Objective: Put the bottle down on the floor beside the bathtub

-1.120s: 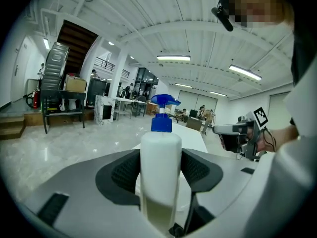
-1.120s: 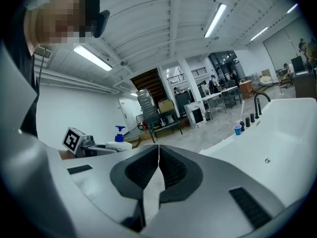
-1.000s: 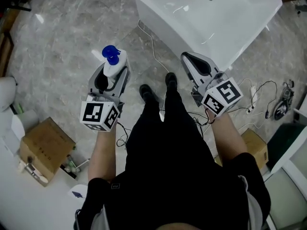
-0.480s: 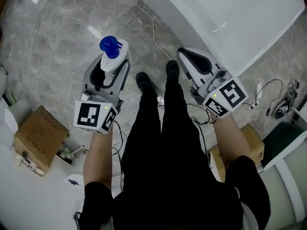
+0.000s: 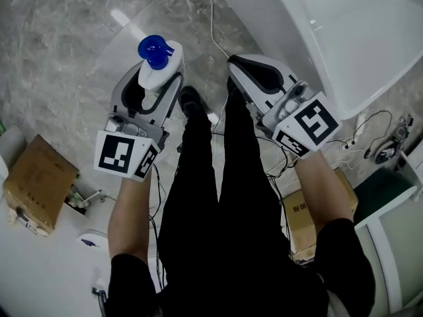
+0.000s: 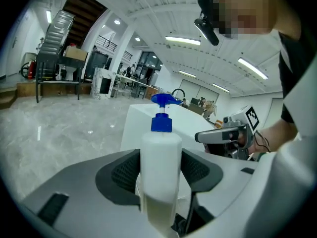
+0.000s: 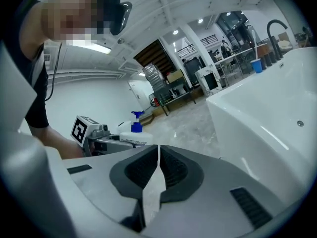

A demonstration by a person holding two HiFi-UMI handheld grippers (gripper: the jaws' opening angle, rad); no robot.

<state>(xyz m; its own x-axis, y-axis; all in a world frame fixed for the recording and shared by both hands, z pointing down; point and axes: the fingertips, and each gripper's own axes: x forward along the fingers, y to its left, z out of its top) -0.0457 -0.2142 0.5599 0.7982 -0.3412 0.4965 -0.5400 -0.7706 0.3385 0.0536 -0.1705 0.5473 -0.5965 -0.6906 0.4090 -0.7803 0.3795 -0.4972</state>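
The left hand-held gripper [image 5: 157, 83] is grasping the pump bottle [image 6: 161, 162] around its white body, one ribbed pad pressing on each side. The bottle is standing upright in the grip with its blue pump head on top. From the head view it is sitting at about 11 o'clock from the person, over the grey marble floor [image 5: 66, 51] and clear of it. The right hand-held gripper [image 7: 158, 157] is clenched with nothing between its pads, and is hanging at about 1 o'clock, near the outer wall of the white bathtub [image 5: 291, 32].

Judging by this, the carrying step is under way and the bottle is not yet set down. The bathtub is filling the 1 to 2 o'clock corner, and the bare floor beside its wall is lying at about 12 o'clock, just beyond the person's shoes. A thin cable [image 5: 211, 18] is running across that patch, so the next move is likely calling for a spot free of it. The bottle's base needs to come flat onto the marble before the left pads let go, or the tall bottle could be tipping over.

As for containers, the bottle's wall is opaque, so how much it is holding cannot be told. The part of the bathtub showing is looking empty. A cardboard box [image 5: 36, 183] is sitting closed at about 8 o'clock.
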